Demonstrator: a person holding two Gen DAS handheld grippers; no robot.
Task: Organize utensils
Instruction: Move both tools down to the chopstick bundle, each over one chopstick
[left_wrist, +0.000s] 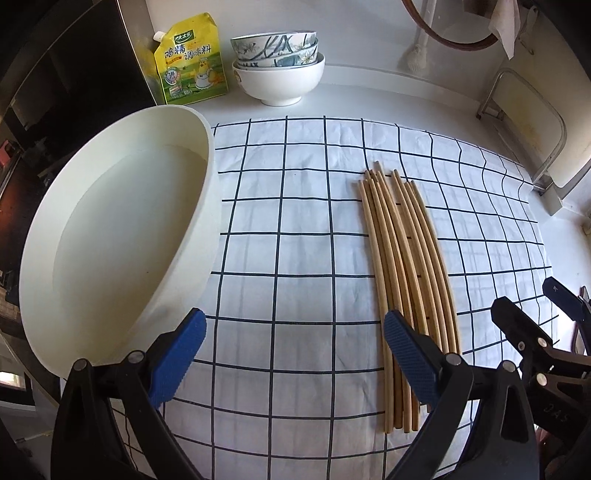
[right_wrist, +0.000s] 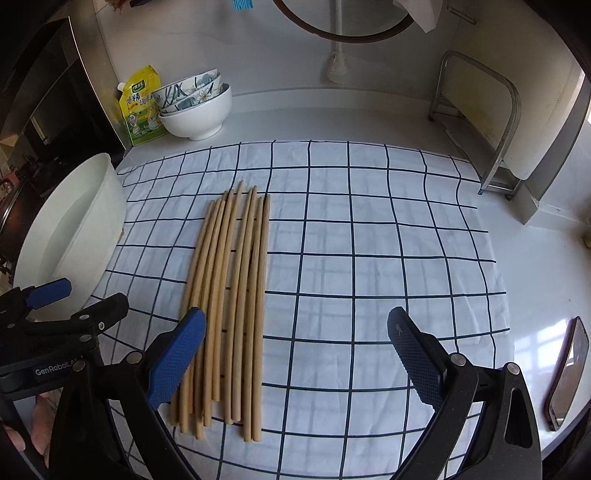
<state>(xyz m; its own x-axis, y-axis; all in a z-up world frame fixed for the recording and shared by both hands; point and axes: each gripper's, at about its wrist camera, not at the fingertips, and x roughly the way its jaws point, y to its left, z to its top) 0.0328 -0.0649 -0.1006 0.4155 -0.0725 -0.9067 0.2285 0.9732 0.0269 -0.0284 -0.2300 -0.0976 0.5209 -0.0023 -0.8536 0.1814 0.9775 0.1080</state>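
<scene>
Several wooden chopsticks (left_wrist: 402, 273) (right_wrist: 231, 291) lie side by side on a white cloth with a dark grid (left_wrist: 295, 229) (right_wrist: 351, 258). A large white oval basin (left_wrist: 110, 240) (right_wrist: 70, 232) stands at the cloth's left edge, empty inside. My left gripper (left_wrist: 295, 350) is open above the cloth, its right finger over the chopsticks' near ends. My right gripper (right_wrist: 295, 354) is open too, with its left finger over the chopsticks' near ends. Each gripper shows at the edge of the other's view.
At the back stand stacked bowls (left_wrist: 279, 62) (right_wrist: 195, 107) and a yellow seasoning pouch (left_wrist: 190, 62) (right_wrist: 140, 107). A metal rack (left_wrist: 532, 125) (right_wrist: 491, 122) leans at the right. A phone (right_wrist: 569, 373) lies on the counter's right. A dark appliance (left_wrist: 66, 74) is at the left.
</scene>
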